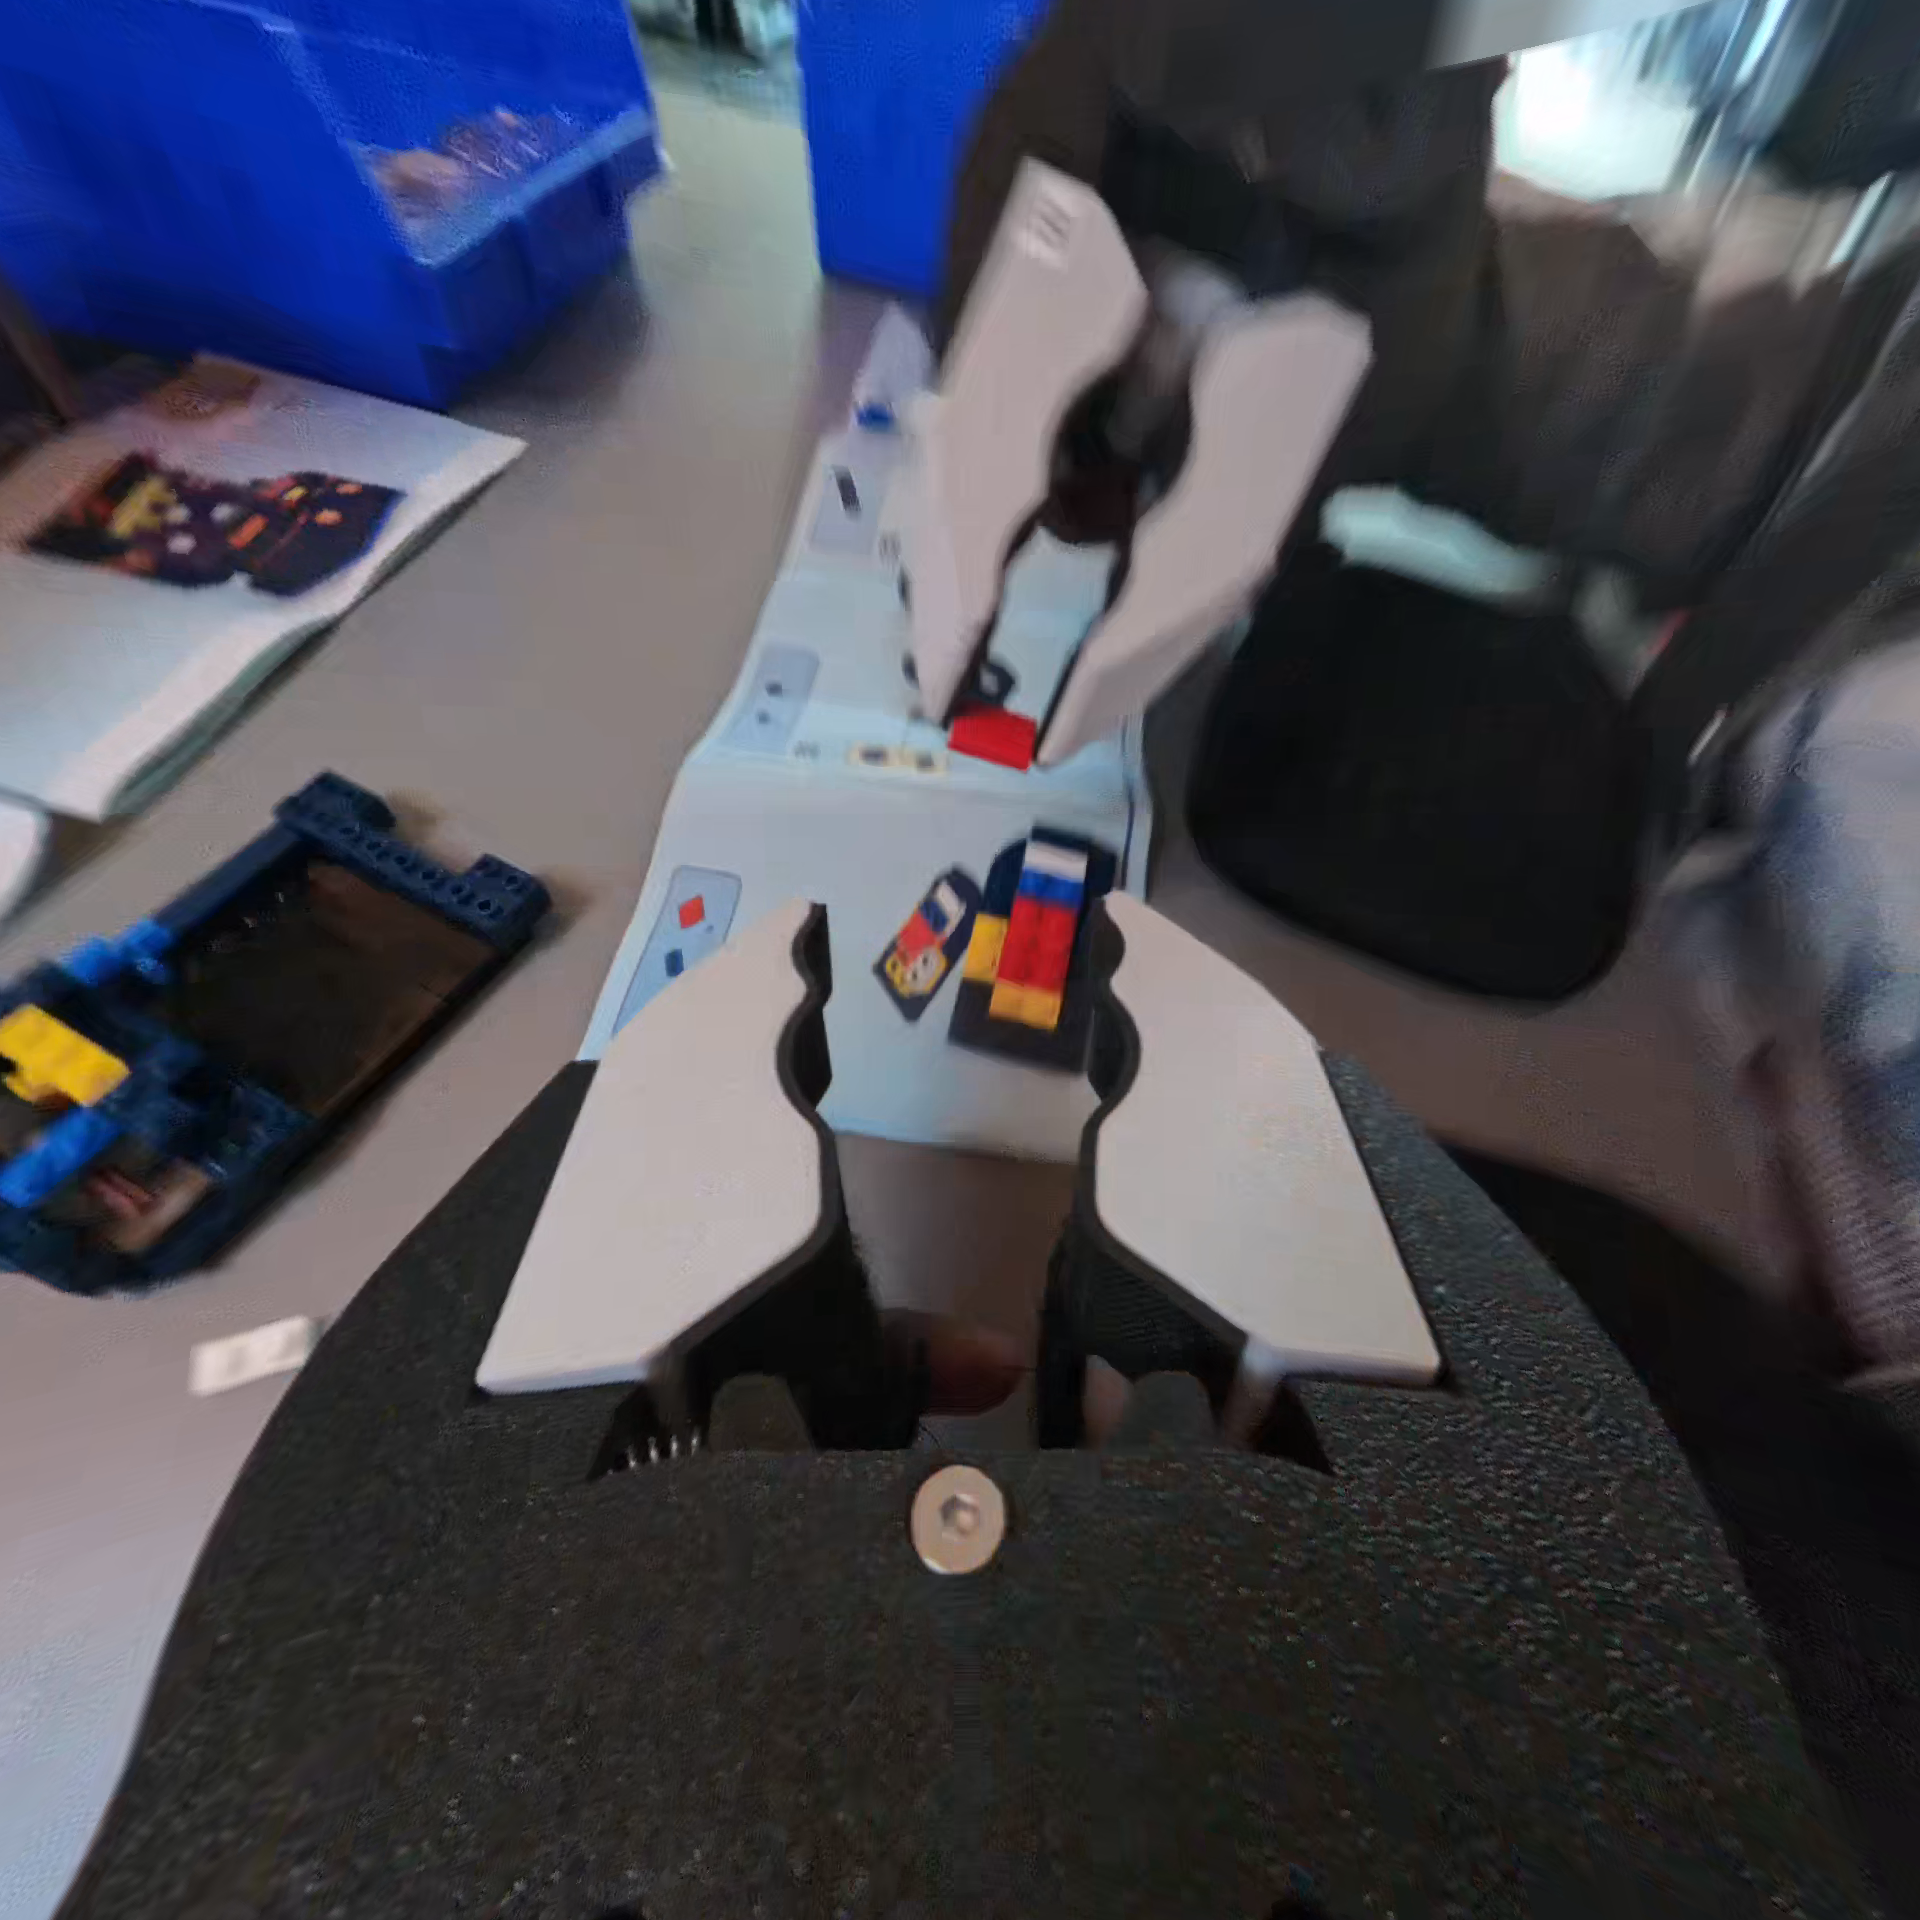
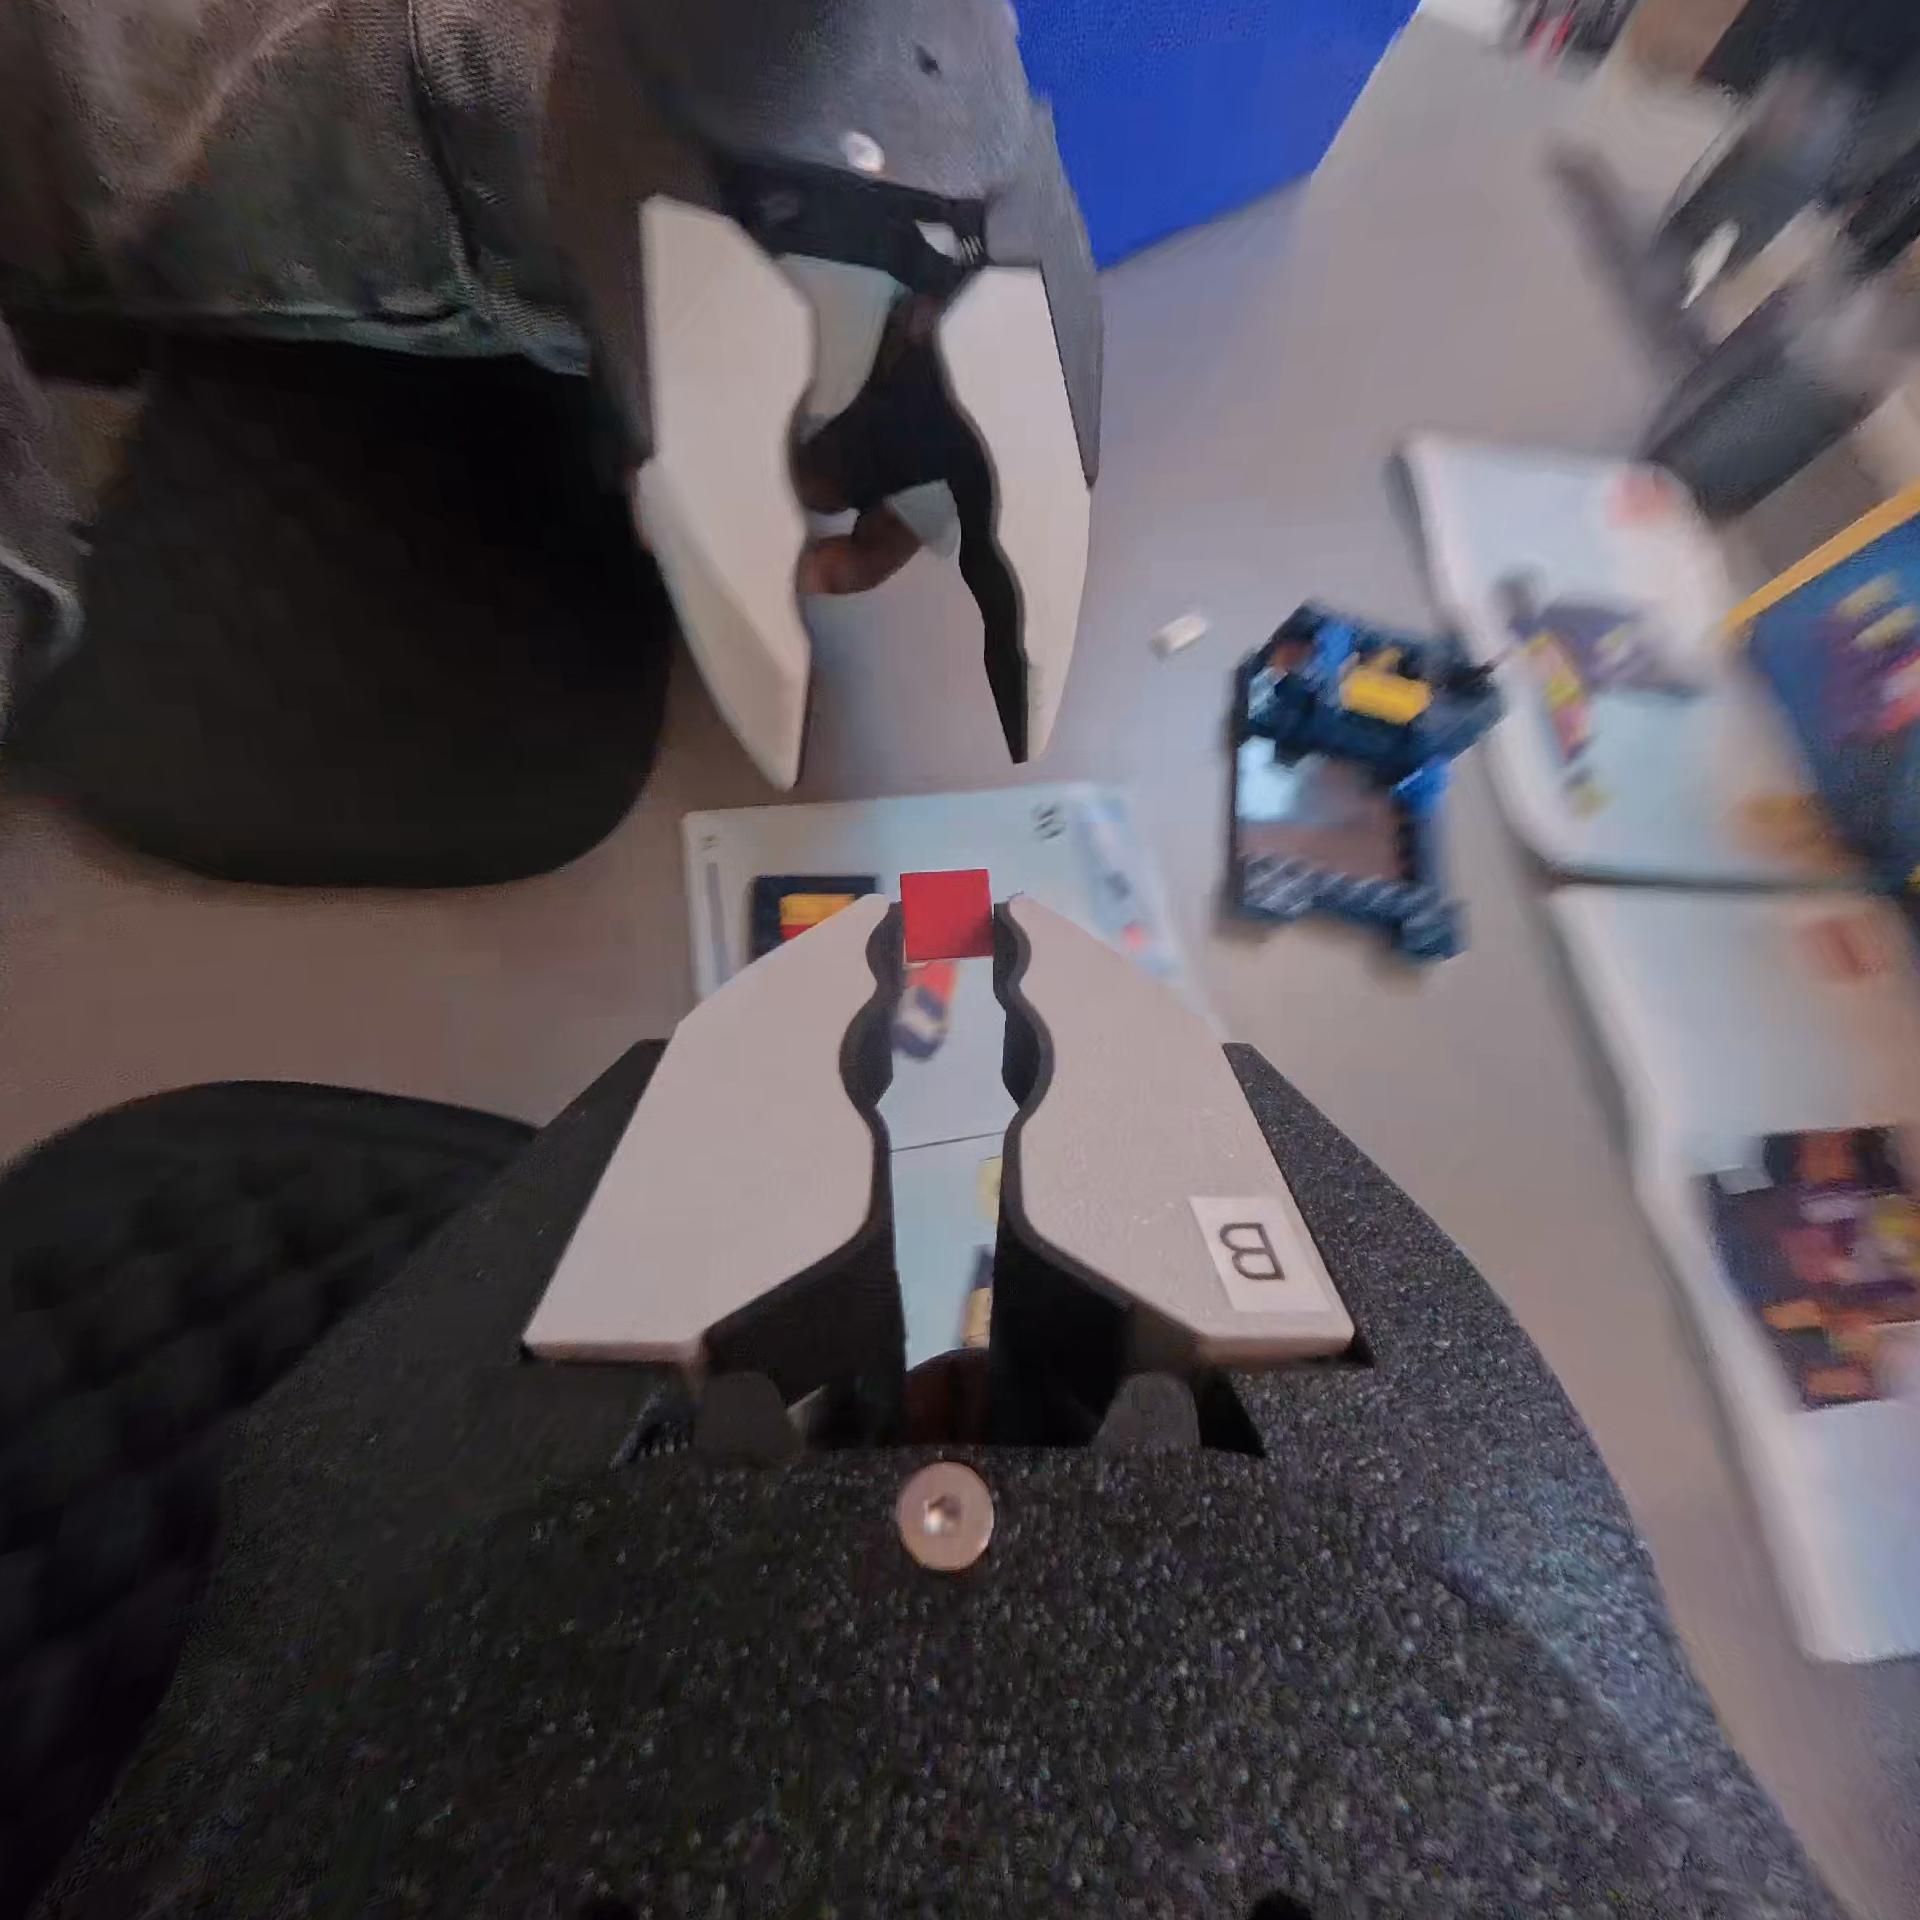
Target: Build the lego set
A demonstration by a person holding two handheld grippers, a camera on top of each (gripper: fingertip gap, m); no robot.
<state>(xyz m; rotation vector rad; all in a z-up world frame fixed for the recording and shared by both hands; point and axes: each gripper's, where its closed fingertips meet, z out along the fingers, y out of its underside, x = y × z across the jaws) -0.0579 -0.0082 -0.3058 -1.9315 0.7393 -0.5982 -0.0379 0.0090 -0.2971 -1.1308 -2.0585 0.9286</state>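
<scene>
Even daylight, heavy motion blur, fisheye edges.

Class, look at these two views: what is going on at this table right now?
A person works two handheld claws over an open instruction booklet on a grey table. The right claw is shut on a small red brick, held above the page. The left claw is open and holds nothing, hovering by a small stack of red, yellow, blue and white bricks on the booklet. A partly built dark blue model lies beside it.

Small flat red square tile [image 2: 944, 912] clamped between right claw [image 2: 948, 914] tips.
</scene>
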